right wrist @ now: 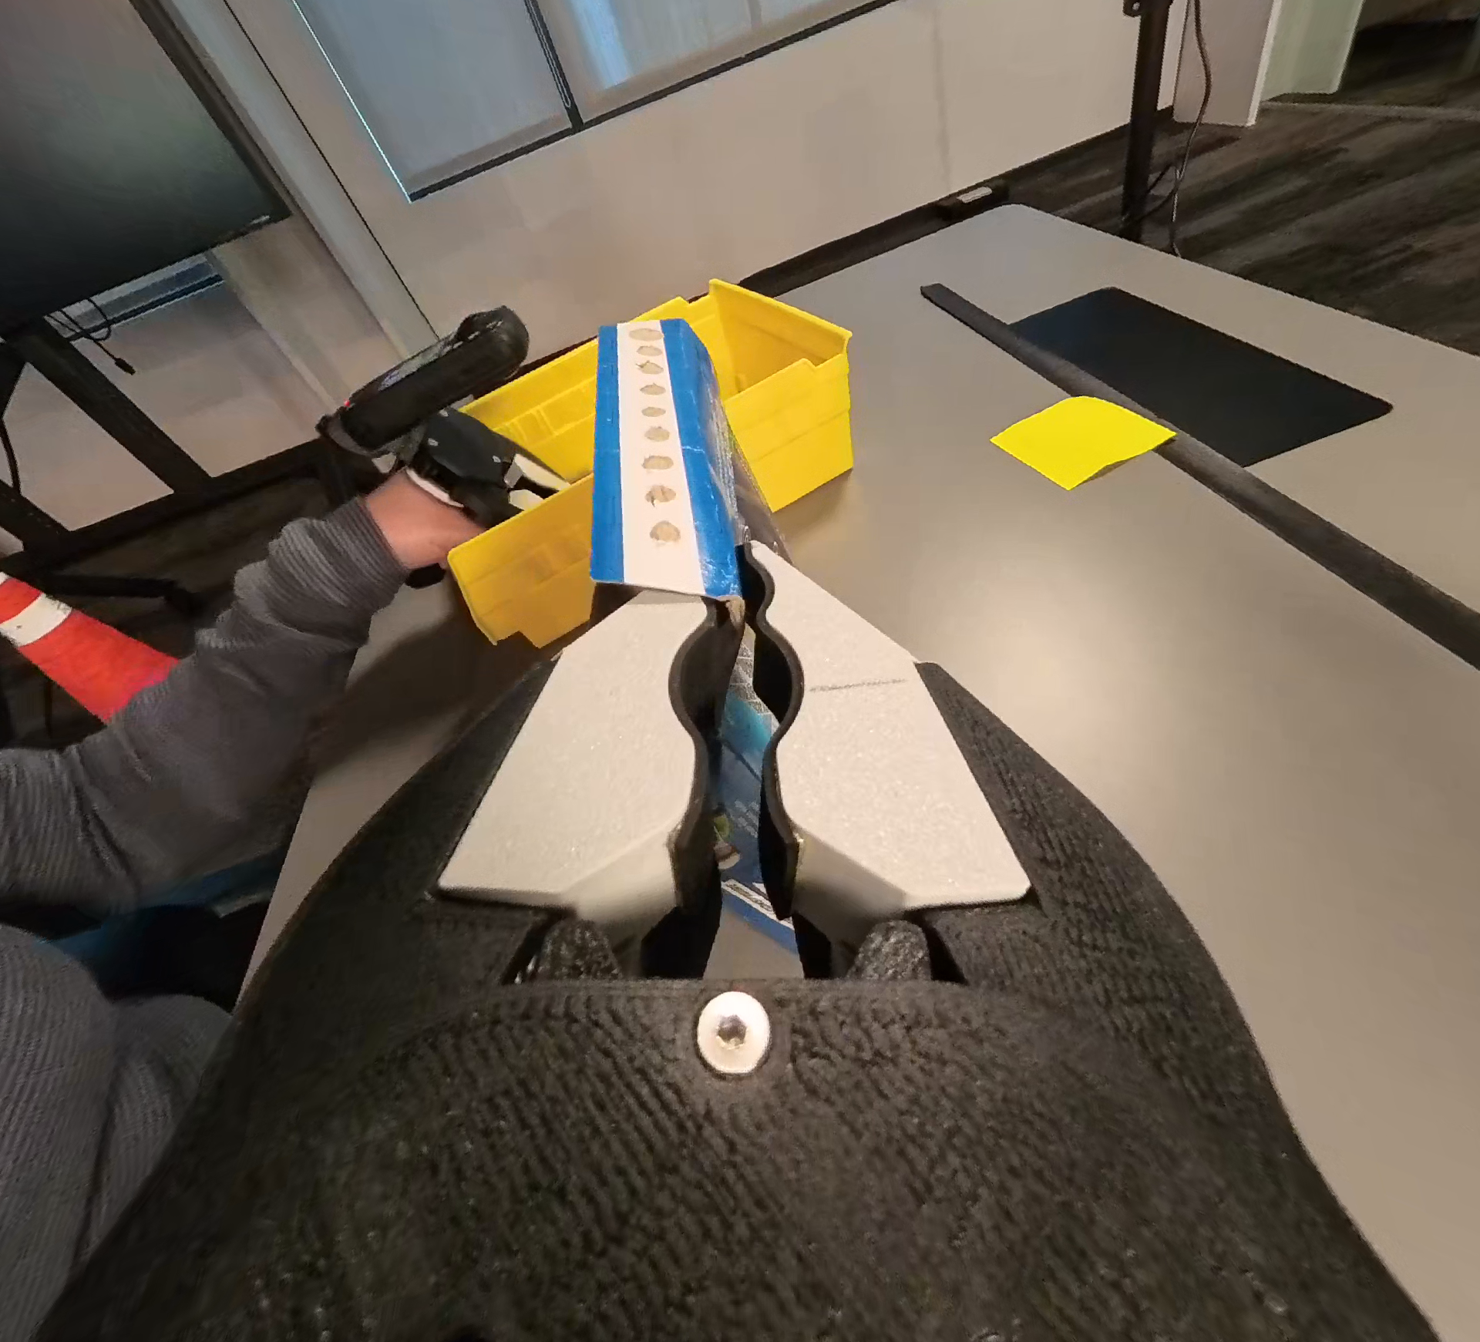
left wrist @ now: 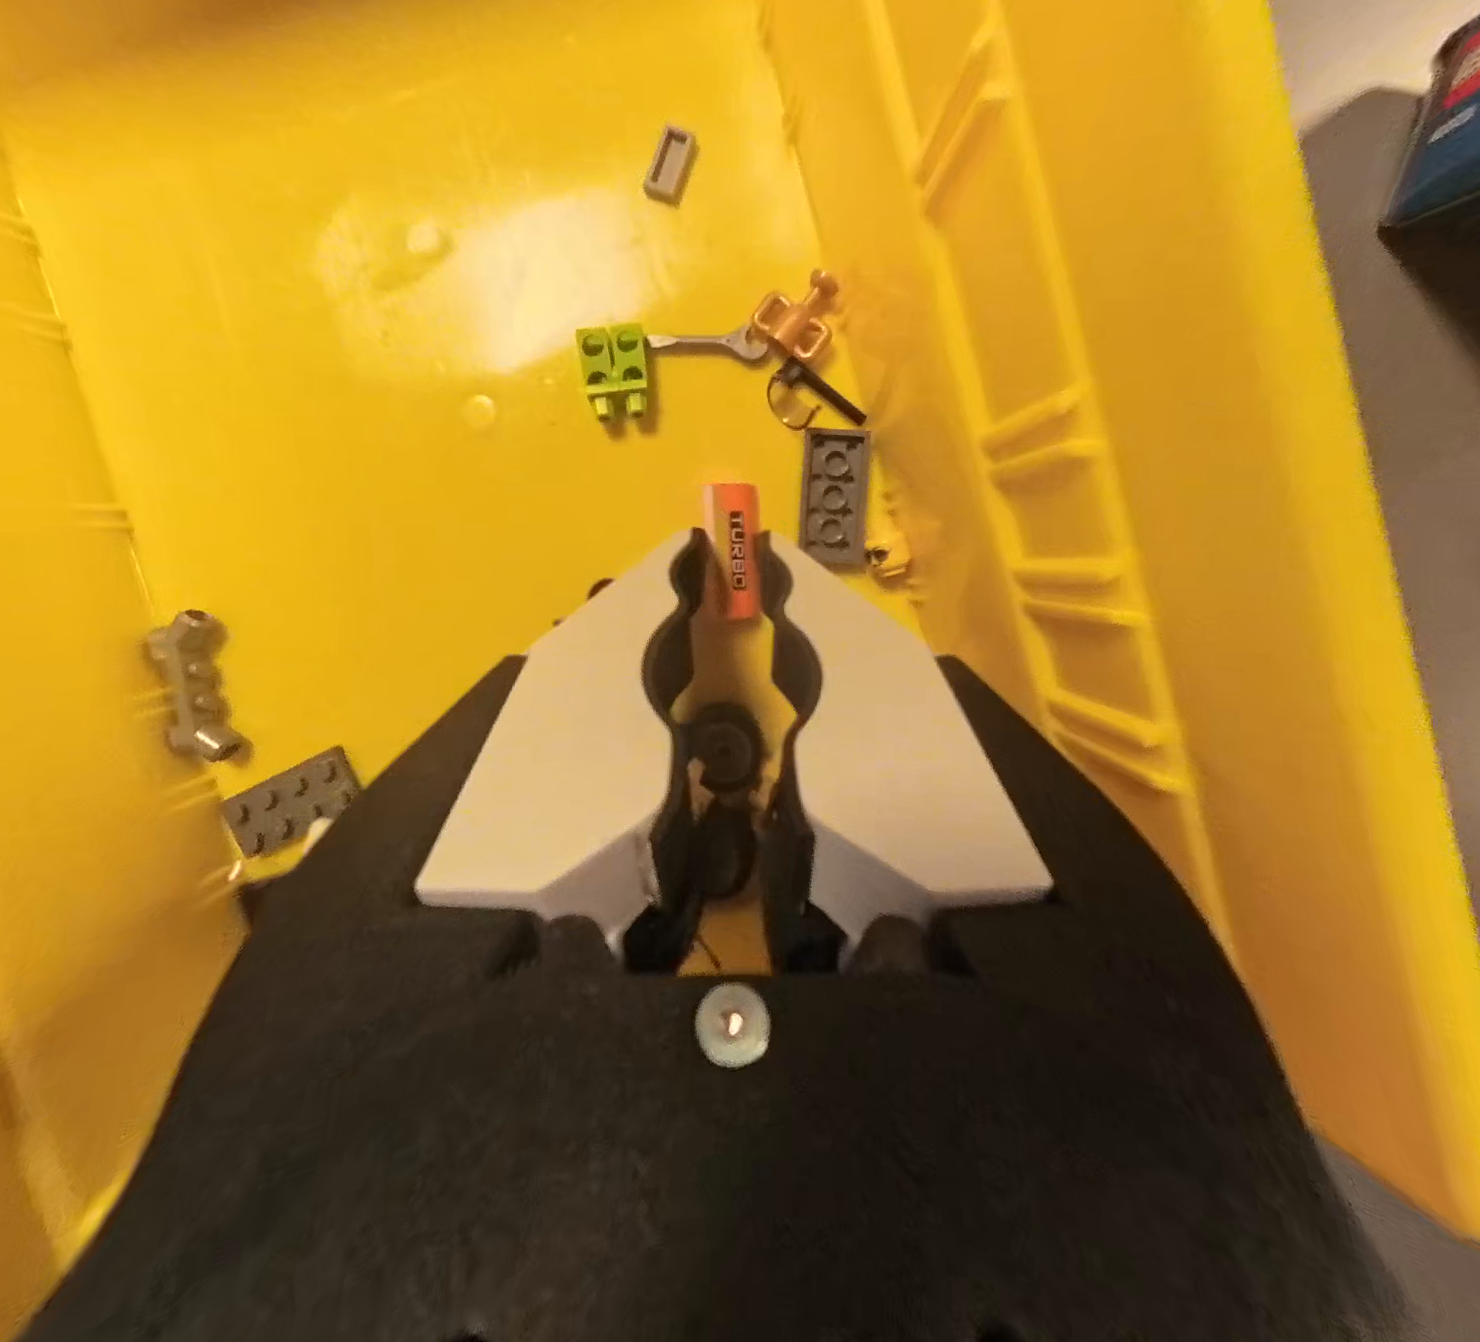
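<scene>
Yellow bin (left wrist: 400,262) walls fill our left wrist view. We see the left gripper (left wrist: 730,543) reaching inside, its narrow fingertips pressed on a small orange tile (left wrist: 730,551). Just right lies a grey plate (left wrist: 833,491); farther off sit a lime piece (left wrist: 615,362) and a gold part (left wrist: 793,326). On the grey table (right wrist: 1121,623), our right gripper (right wrist: 741,595) is clamped on a blue-and-white carton (right wrist: 657,455), near the bin. A yellow sheet (right wrist: 1081,440) lies right.

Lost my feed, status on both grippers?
Left gripper clamps orange tile inside yellow bin. Right gripper pinches blue cardboard box. Loose bricks nearby.
</scene>
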Tool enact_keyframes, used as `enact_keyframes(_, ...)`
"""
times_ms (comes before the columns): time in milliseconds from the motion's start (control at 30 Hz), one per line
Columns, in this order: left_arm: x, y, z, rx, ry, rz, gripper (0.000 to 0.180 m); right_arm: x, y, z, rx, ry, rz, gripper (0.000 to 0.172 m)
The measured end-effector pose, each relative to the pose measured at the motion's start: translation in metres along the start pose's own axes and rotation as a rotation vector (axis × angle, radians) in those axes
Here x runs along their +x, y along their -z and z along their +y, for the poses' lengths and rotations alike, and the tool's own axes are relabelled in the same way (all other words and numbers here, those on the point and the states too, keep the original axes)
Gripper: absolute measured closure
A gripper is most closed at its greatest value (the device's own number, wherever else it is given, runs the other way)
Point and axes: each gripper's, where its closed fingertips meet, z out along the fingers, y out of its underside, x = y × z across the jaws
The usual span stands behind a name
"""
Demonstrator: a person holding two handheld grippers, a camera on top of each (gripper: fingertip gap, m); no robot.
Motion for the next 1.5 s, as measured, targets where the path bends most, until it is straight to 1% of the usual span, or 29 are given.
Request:
enact_keyframes(100,0.0,0.001,0.0,0.03,-0.028,-0.031,0.17,-0.002,0.0,0.0,-0.003,0.004,-0.004,0.172)
enact_keyframes(133,-0.002,0.004,-0.003,0.067,-0.059,-0.078,0.17,-0.002,-0.001,0.0,-0.004,0.005,-0.005,0.172)
enact_keyframes(200,-0.006,0.018,-0.014,0.2,-0.115,-0.192,0.17,-0.003,-0.001,0.0,-0.004,0.005,-0.009,0.172)
enact_keyframes(233,-0.007,0.031,-0.022,0.296,-0.122,-0.249,0.17,-0.003,-0.001,0.0,-0.004,0.005,-0.009,0.172)
enact_keyframes(300,-0.009,0.071,-0.04,0.554,-0.116,-0.379,0.17,-0.003,-0.001,0.0,-0.004,0.004,-0.01,0.172)
enact_keyframes(367,-0.001,0.128,-0.054,0.845,-0.112,-0.495,0.17,-0.003,-0.001,0.001,-0.002,0.002,-0.009,0.172)
enact_keyframes(400,0.01,0.158,-0.059,0.987,-0.13,-0.528,0.17,-0.003,-0.001,0.001,-0.001,0.001,-0.008,0.172)
enact_keyframes(433,0.026,0.181,-0.064,1.095,-0.167,-0.533,0.17,-0.002,-0.001,0.001,0.0,0.0,-0.009,0.172)
enact_keyframes(467,0.045,0.195,-0.07,1.163,-0.216,-0.504,0.17,-0.002,-0.001,0.001,0.0,0.0,-0.009,0.172)
enact_keyframes(500,0.067,0.2,-0.077,1.193,-0.257,-0.445,0.17,-0.002,-0.001,0.001,0.001,-0.001,-0.008,0.172)
enact_keyframes(600,0.145,0.187,-0.092,1.199,-0.336,-0.159,0.17,-0.003,-0.001,0.001,-0.001,-0.002,-0.012,0.172)
enact_keyframes(667,0.189,0.175,-0.101,1.195,-0.381,-0.031,0.17,-0.003,-0.001,0.001,-0.003,0.006,-0.006,0.172)
enact_keyframes(733,0.219,0.158,-0.11,1.149,-0.439,0.025,0.17,-0.003,-0.001,0.001,-0.004,0.005,-0.007,0.172)
enact_keyframes(800,0.233,0.144,-0.119,1.104,-0.479,0.021,0.17,-0.003,-0.001,0.001,-0.003,0.004,-0.009,0.172)
enact_keyframes(867,0.243,0.13,-0.123,1.019,-0.488,0.073,0.17,-0.004,-0.001,0.001,-0.004,0.006,-0.009,0.172)
enact_keyframes(900,0.245,0.126,-0.125,0.992,-0.482,0.088,0.17,-0.003,-0.001,0.001,-0.004,0.007,-0.008,0.172)
enact_keyframes(1067,0.238,0.118,-0.13,0.956,-0.43,0.087,0.168,-0.003,-0.001,0.0,-0.003,0.003,-0.012,0.172)
enact_keyframes(1133,0.241,0.118,-0.13,0.958,-0.415,0.124,0.149,-0.003,-0.001,0.001,-0.003,0.004,-0.011,0.172)
enact_keyframes(1200,0.244,0.11,-0.13,0.918,-0.409,0.154,0.14,-0.004,-0.001,0.0,-0.003,0.005,-0.01,0.172)
enact_keyframes(1267,0.243,0.106,-0.13,0.904,-0.403,0.15,0.136,-0.004,-0.001,0.001,-0.005,0.006,-0.012,0.172)
enact_keyframes(1333,0.236,0.116,-0.131,0.934,-0.416,0.105,0.131,-0.003,-0.001,0.0,-0.006,0.013,-0.003,0.172)
enact_keyframes(1400,0.223,0.135,-0.13,0.98,-0.412,0.067,0.123,-0.003,0.0,0.001,-0.006,0.011,-0.003,0.172)
enact_keyframes(1500,0.195,0.159,-0.118,1.001,-0.361,0.103,0.103,0.0,0.001,0.0,-0.002,0.009,0.007,0.172)
